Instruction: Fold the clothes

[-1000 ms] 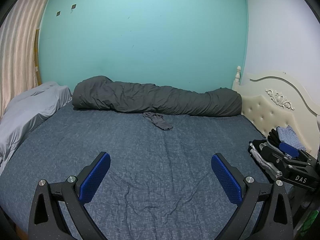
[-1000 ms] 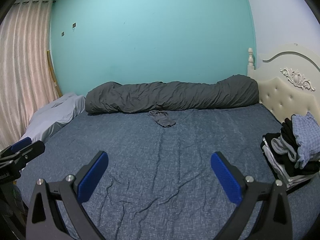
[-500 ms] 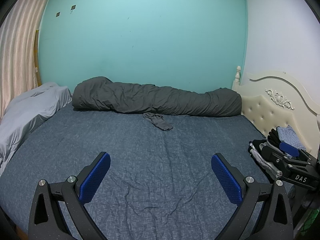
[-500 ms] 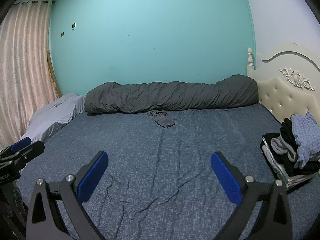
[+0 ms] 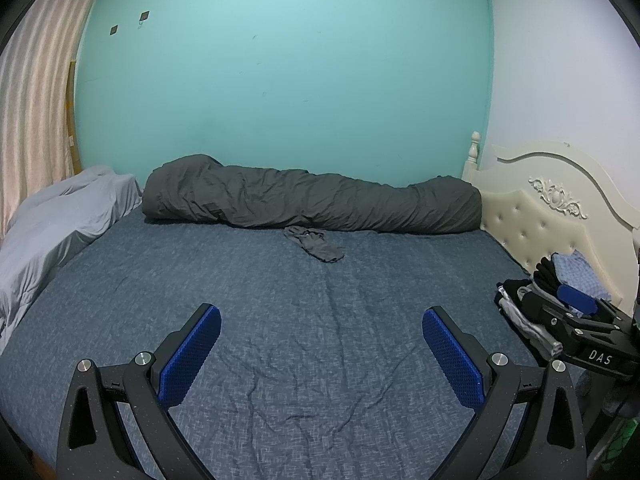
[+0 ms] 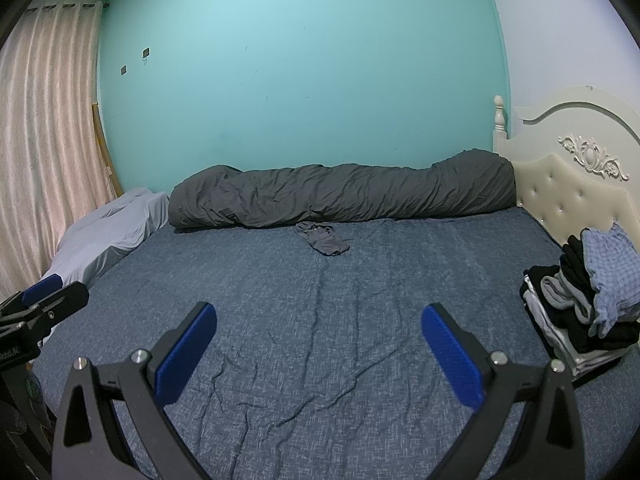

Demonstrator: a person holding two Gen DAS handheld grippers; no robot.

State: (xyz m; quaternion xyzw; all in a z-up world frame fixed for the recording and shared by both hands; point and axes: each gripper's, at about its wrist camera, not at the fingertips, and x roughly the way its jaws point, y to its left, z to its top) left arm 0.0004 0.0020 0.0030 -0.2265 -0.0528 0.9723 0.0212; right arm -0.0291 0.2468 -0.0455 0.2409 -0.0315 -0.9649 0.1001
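Note:
A small crumpled grey garment lies far out on the blue bedspread, just in front of the rolled dark duvet. A stack of clothes, black, grey and blue checked, sits at the bed's right edge by the headboard. My left gripper hovers open over the near part of the bed, nothing between its blue pads. My right gripper is open too and holds nothing. In the left wrist view the right gripper shows at the right edge; the left gripper shows at the left edge of the right wrist view.
A rolled dark grey duvet lies along the teal wall. Light grey pillows sit at the left. A cream tufted headboard bounds the right, and a pink curtain hangs at the left.

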